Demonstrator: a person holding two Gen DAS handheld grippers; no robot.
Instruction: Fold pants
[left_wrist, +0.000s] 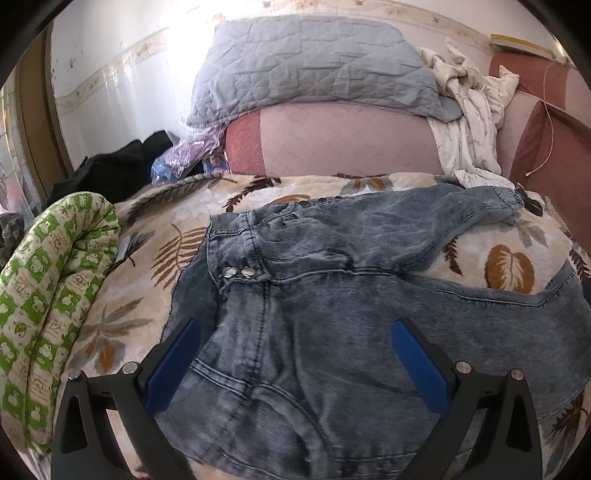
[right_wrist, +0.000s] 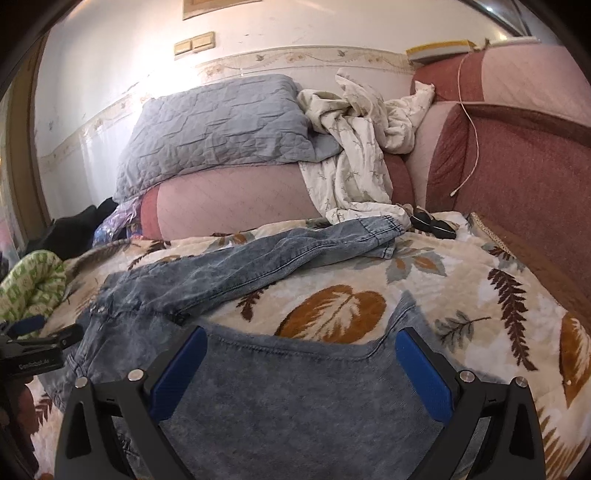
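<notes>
1. On the leaf-print blanket (right_wrist: 332, 310) of the bed: acid-wash jeans (left_wrist: 332, 295), legs splayed apart, waist toward the left tool (left_wrist: 295, 332).
2. Both tools spread wide, empty; right tool (right_wrist: 301, 343) above near leg.
3. Probably soft, floppy, moderately heavy; best pinched at waistband (left_wrist: 236, 236) and far cuff (right_wrist: 388, 236).
4. Near cuff cut off below frame.
</notes>
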